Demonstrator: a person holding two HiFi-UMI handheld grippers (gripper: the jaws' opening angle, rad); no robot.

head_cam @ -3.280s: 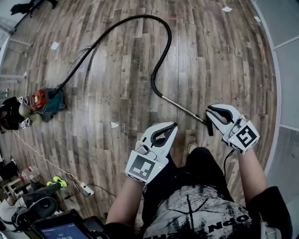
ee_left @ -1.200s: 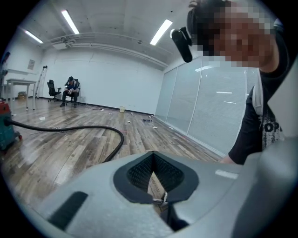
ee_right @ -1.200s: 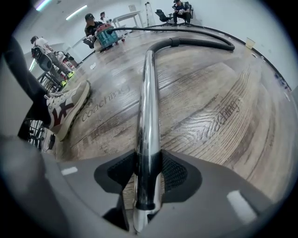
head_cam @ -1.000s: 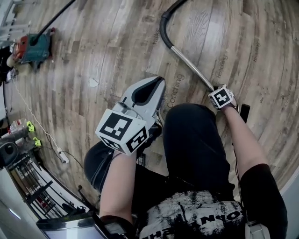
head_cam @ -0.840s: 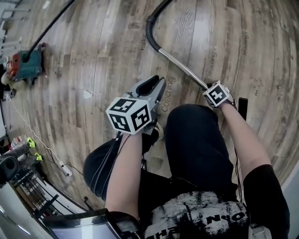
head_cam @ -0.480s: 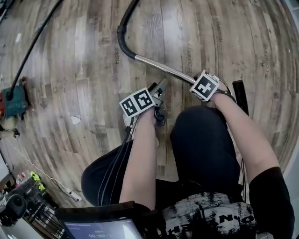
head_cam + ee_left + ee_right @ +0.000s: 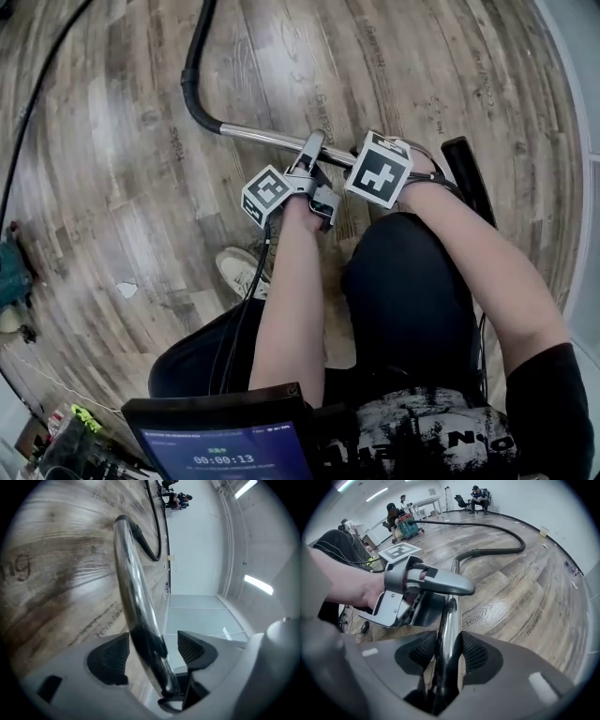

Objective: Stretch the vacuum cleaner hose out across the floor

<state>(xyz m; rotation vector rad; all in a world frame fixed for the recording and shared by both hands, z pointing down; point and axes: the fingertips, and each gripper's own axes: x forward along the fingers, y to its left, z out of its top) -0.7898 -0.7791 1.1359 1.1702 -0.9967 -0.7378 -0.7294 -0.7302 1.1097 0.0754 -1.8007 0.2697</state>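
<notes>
Wooden floor (image 7: 141, 141) below: my right tongs (image 7: 449, 651) clamp the vacuum's metal tube (image 7: 253, 136), its black hose (image 7: 194, 56) curving toward the floor's far edge. My left tongs (image 7: 152, 651) have just been opening, wide around that tube.

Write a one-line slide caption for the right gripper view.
Right gripper clamps the metal tube; left gripper, jaws just opening, straddles it ahead.
</notes>
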